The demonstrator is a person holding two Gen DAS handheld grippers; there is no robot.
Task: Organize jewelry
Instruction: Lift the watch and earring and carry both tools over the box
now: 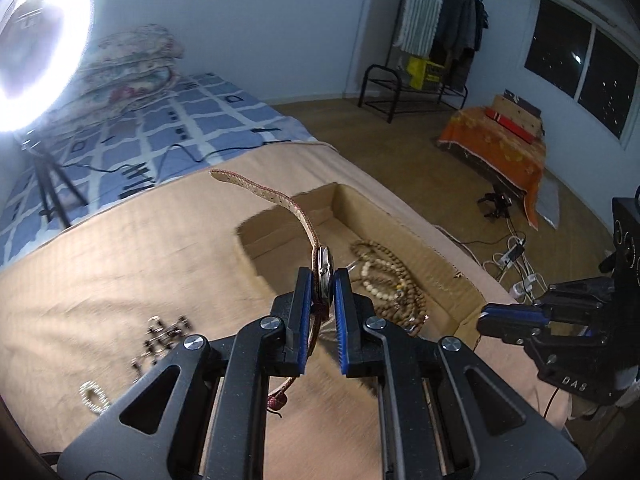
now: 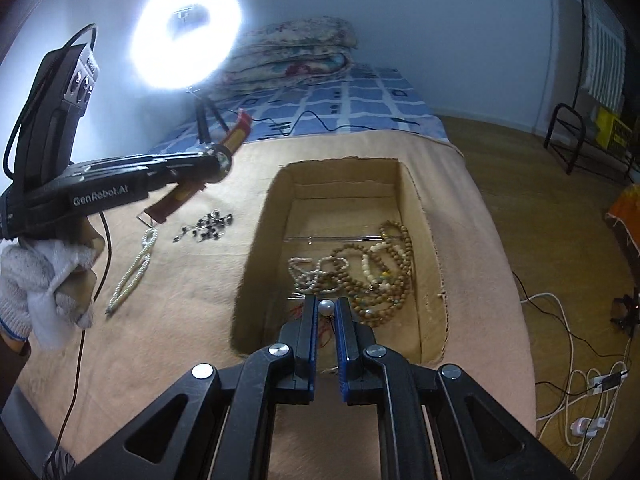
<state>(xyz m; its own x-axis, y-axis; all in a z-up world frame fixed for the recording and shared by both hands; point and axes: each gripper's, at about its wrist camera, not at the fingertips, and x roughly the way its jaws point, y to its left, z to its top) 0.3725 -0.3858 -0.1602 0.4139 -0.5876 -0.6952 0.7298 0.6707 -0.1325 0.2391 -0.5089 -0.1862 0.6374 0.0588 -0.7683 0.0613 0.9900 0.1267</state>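
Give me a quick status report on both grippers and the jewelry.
Left gripper shut on wristwatch, lifted beside cardboard box. Right gripper shut on pearl bead over box. Bead necklaces inside; rope chain outside.

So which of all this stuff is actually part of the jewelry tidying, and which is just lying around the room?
Part of the job:
- watch in the left gripper
- pearl bead in the right gripper
- cardboard box
- bead necklaces inside it
- white bracelet and dark chain on the cloth

Just lying about:
- ring light
- folded quilts
- clothes rack
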